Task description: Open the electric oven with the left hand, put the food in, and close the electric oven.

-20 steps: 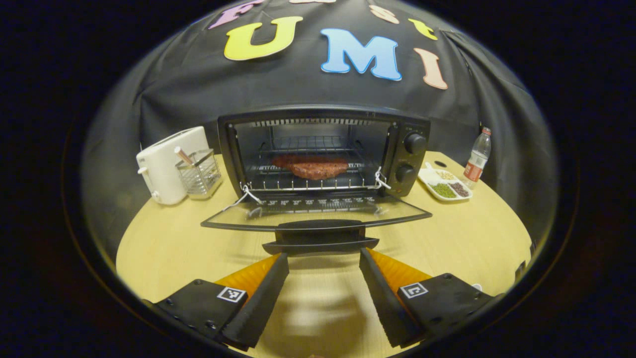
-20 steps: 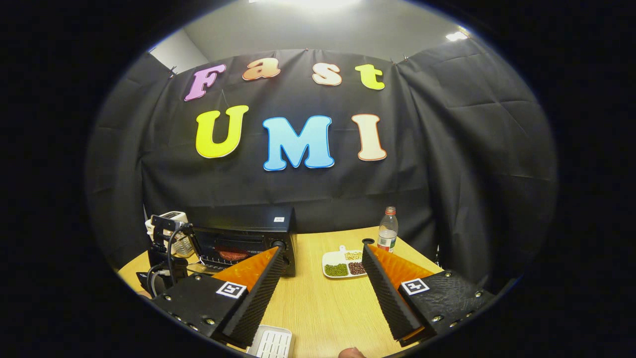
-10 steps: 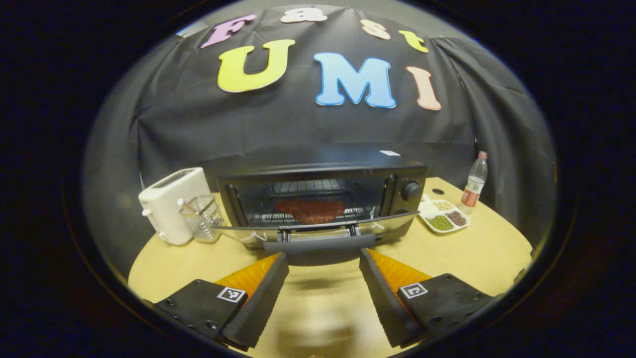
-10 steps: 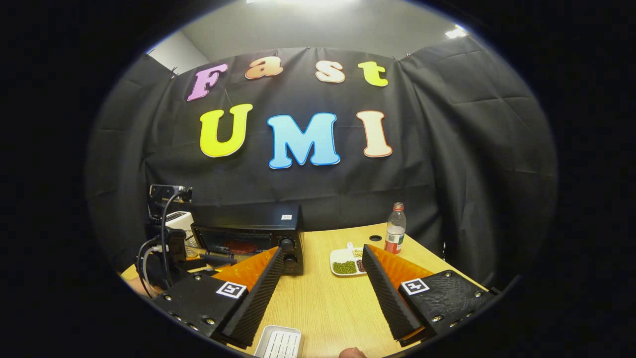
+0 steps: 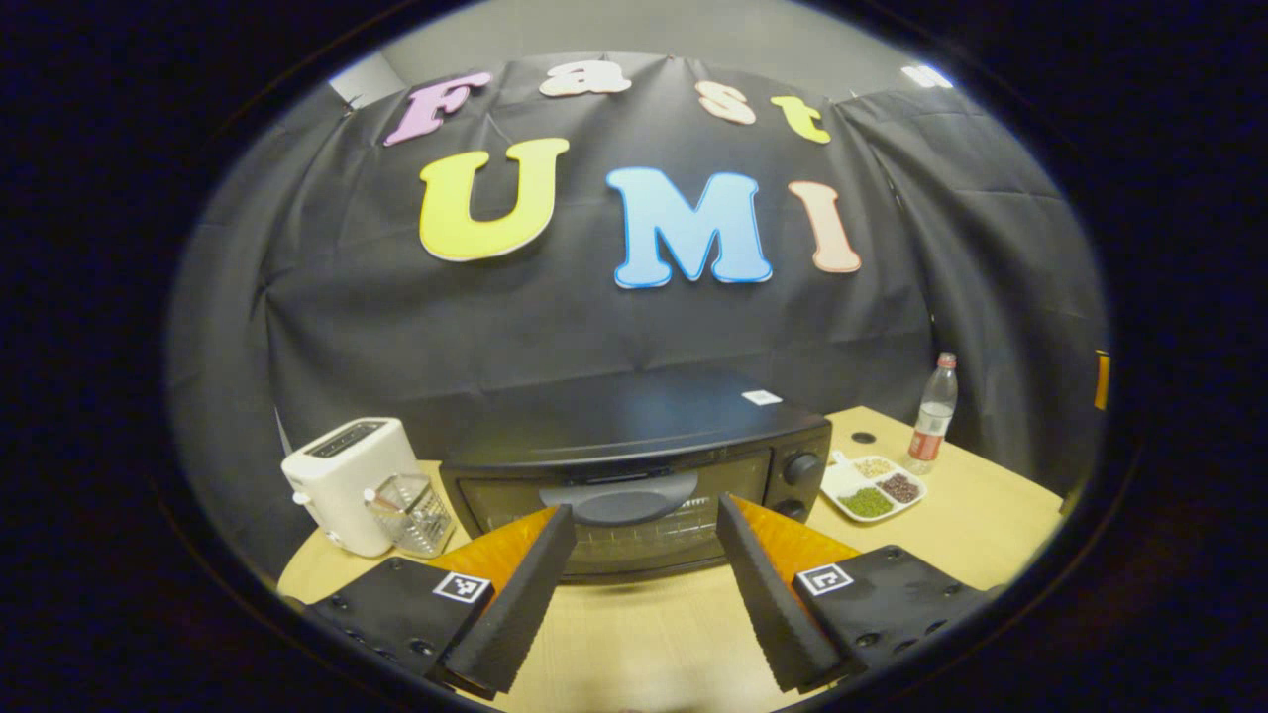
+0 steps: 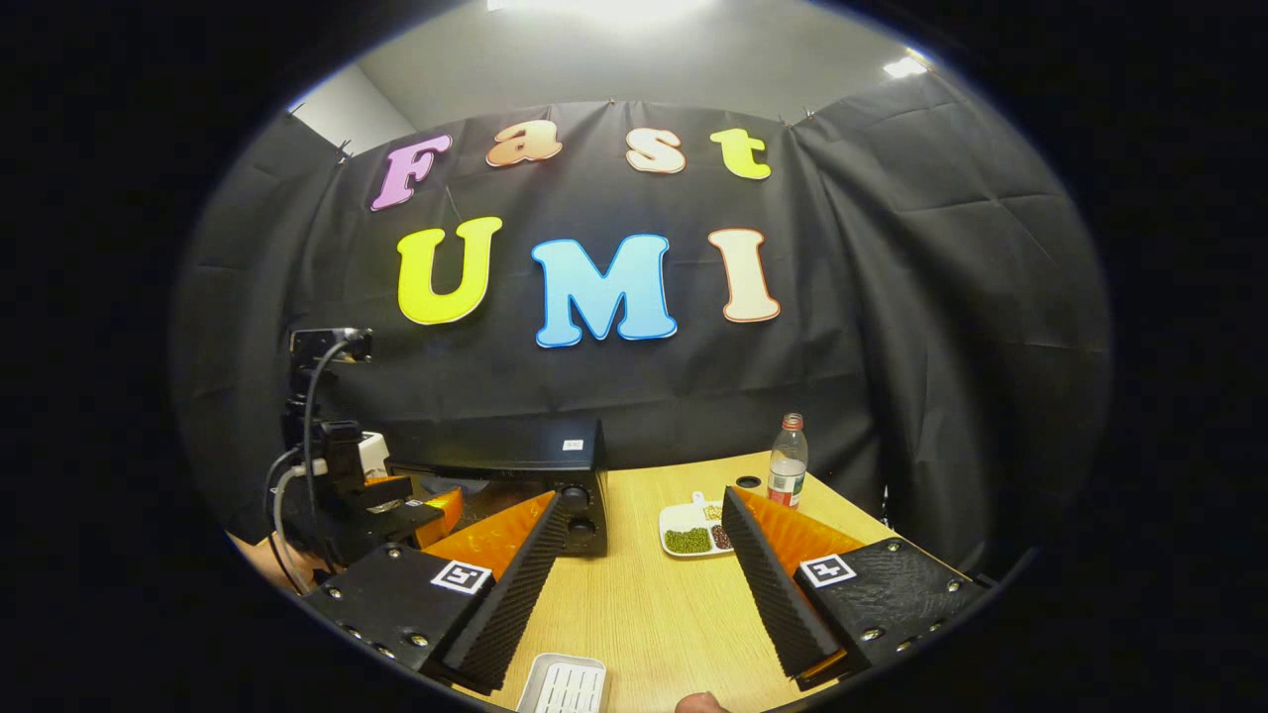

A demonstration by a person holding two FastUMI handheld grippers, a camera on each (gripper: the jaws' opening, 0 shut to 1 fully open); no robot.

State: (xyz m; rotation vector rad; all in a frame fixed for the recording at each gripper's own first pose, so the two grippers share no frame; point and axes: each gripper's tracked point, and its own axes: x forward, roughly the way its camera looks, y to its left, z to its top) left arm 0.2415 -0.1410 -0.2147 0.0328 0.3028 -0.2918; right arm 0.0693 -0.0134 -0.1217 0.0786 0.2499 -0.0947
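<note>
The electric oven (image 5: 634, 465) is sitting on the table (image 5: 971, 515) with its door shut and the food behind the glass too dim to make out, while the left tongs (image 5: 639, 535) are gaping open just before its door handle (image 5: 619, 498) and the right tongs (image 6: 639, 540) are hovering open, gripping nothing.

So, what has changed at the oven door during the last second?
The oven door swung up from lying flat open to shut, so the food is now behind the glass. The left tool rose with it, jaws open at the handle, not clamped. The right tool stayed open over the table; the toaster and bottle did not move.
</note>
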